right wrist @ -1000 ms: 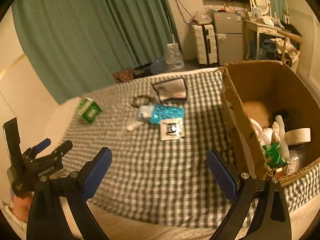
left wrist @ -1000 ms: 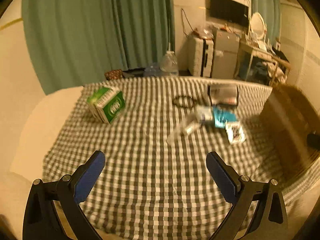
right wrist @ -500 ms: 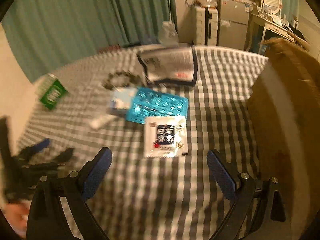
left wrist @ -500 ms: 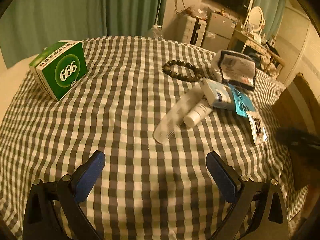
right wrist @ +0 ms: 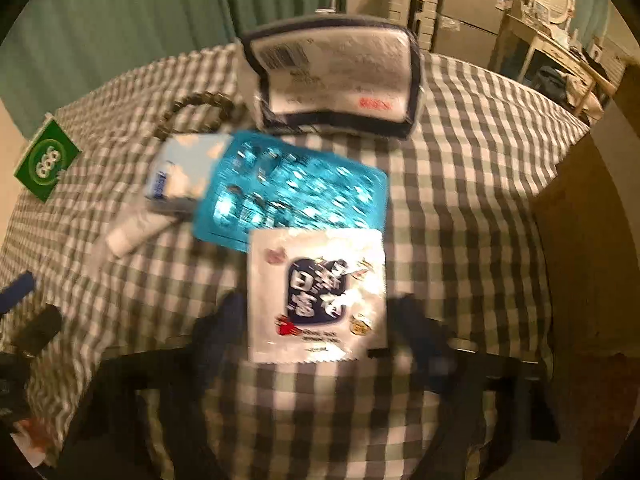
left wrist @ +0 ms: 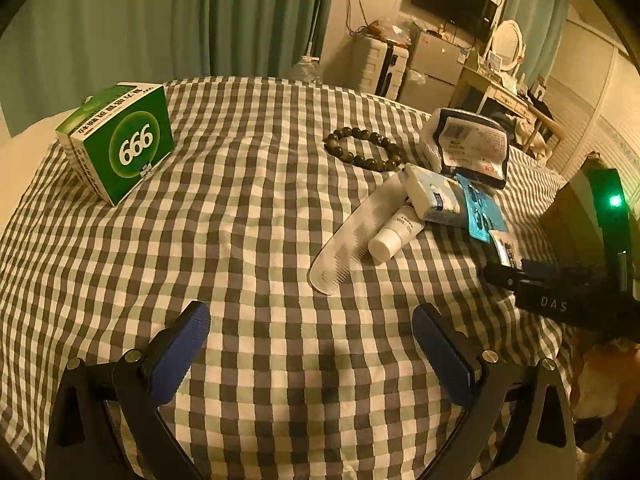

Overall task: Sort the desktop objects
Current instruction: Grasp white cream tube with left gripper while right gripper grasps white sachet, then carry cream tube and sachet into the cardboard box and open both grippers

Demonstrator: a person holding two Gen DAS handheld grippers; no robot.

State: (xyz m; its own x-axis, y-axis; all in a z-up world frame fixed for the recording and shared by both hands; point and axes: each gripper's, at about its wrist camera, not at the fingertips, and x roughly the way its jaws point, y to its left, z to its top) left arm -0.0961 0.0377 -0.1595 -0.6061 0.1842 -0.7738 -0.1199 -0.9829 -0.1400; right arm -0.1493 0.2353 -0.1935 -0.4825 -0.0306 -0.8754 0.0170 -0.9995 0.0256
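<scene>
My right gripper [right wrist: 320,320] is low over a white sachet [right wrist: 316,292] with a dark blue label. Its jaws are closing with the sachet between them, a blurred finger at each side edge; no pad clearly presses. Behind the sachet lie a shiny blue blister pack [right wrist: 296,192], a small white-blue box [right wrist: 180,172], a white tube [right wrist: 132,232] and a plastic-wrapped pouch [right wrist: 336,76]. My left gripper [left wrist: 312,320] stands open over bare checked cloth, nothing between its fingers. Ahead of it lie a white comb [left wrist: 352,232], the tube [left wrist: 394,234] and a bead bracelet [left wrist: 364,148].
A green box [left wrist: 120,144] marked 666 stands at the far left of the checked cloth [left wrist: 248,200]. A brown cardboard box [right wrist: 580,240] rises at the right edge. The right gripper's body [left wrist: 560,300] shows at the right of the left wrist view.
Both grippers came down and closer to the cloth. The right one moved over the sachet and its jaws narrowed around it. The left has held still for the last half second.
</scene>
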